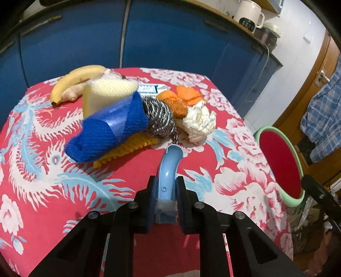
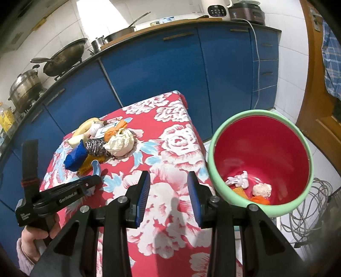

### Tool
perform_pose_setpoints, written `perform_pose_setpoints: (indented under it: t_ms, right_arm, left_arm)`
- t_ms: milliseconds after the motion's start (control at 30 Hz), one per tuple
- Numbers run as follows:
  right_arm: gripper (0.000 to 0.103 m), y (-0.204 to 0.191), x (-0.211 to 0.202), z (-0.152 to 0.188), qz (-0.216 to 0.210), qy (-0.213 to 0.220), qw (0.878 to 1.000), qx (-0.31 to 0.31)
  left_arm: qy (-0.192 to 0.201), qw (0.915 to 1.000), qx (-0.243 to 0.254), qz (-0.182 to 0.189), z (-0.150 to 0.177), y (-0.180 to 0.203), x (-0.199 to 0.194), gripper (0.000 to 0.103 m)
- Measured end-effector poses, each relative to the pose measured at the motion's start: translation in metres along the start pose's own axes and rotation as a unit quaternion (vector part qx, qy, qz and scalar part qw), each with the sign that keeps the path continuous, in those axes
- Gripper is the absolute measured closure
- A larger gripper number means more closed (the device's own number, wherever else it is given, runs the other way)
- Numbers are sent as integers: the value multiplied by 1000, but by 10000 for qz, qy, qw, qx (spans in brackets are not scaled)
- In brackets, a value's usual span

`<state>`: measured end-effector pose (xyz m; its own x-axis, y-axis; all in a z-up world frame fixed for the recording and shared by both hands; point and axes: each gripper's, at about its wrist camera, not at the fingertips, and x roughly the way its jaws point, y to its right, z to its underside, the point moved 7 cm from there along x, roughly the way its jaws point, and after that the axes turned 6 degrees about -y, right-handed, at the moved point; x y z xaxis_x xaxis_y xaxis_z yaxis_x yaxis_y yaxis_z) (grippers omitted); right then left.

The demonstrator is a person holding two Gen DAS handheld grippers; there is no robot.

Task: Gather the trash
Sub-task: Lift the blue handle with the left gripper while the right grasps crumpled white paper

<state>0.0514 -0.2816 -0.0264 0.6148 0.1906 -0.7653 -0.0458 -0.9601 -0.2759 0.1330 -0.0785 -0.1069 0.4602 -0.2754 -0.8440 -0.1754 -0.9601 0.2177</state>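
Observation:
My left gripper (image 1: 165, 187) is shut on a curved light-blue plastic piece (image 1: 169, 168), held just above the red flowered tablecloth (image 1: 64, 191); it also shows in the right wrist view (image 2: 96, 168). Ahead lies a pile: crumpled white tissue (image 1: 199, 122), orange peel (image 1: 181, 99), a steel scourer (image 1: 158, 118), blue knit cloth (image 1: 108, 132), yellow cloth (image 1: 127, 149), banana (image 1: 74, 80). My right gripper (image 2: 168, 189) is open and empty over the table's edge. The green bin with red inside (image 2: 262, 157) stands right of the table, holding tissue and peel scraps.
Blue kitchen cabinets (image 2: 162, 70) stand behind the table. Pots and a wok (image 2: 64, 55) sit on the counter. A kettle (image 1: 249, 15) is at the back right. Coiled cable (image 2: 309, 215) lies on the floor by the bin. A wooden door (image 2: 315, 64) is at right.

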Motion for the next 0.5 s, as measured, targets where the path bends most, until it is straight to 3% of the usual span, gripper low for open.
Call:
perform_pose_setpoints:
  t_ms: [500]
  right_arm:
    - [60, -49, 36, -21, -332, -199, 9989, -256]
  left_arm:
    - [519, 9976, -445, -84, -15, -37, -43, 85]
